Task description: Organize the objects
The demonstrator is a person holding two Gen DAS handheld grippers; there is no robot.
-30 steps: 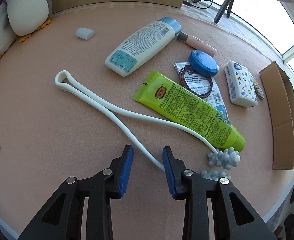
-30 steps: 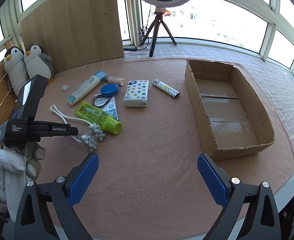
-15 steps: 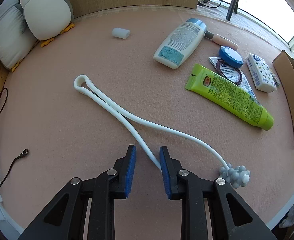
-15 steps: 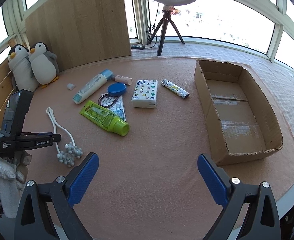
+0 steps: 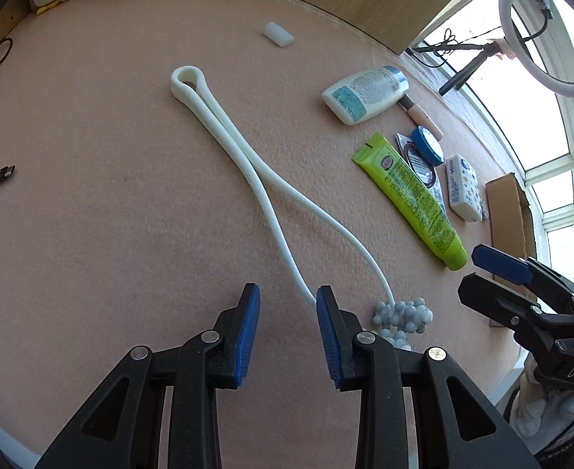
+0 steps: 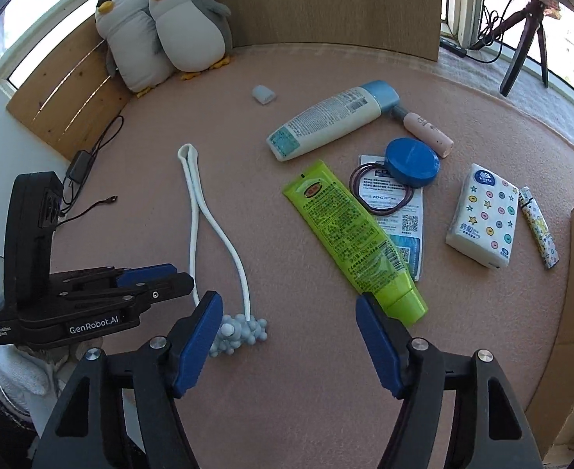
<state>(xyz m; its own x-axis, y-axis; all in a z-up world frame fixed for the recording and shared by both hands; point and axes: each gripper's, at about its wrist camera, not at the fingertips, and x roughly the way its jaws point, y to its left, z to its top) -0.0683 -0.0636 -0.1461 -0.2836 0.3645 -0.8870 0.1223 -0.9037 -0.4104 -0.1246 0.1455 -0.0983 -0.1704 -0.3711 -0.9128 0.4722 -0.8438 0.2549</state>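
From your left wrist camera, your left tongs (image 5: 288, 330) hang apart above the pink desk (image 5: 91, 203), gripping nothing. The white massager (image 5: 265, 195) lies stretched out ahead: its loop end is far from you, one strand ends just beside the right pad, and its knobbly ball end (image 5: 402, 314) sits just right of the tongs. The green tube (image 5: 410, 195) and white lotion bottle (image 5: 365, 93) lie further right.

From your right wrist camera, your right tongs (image 6: 288, 336) are spread wide and empty. The massager's ball end (image 6: 244, 334) rests by the left pad, and the green tube's cap (image 6: 404, 305) lies near the right pad. The tissue pack (image 6: 484, 215) sits further right.
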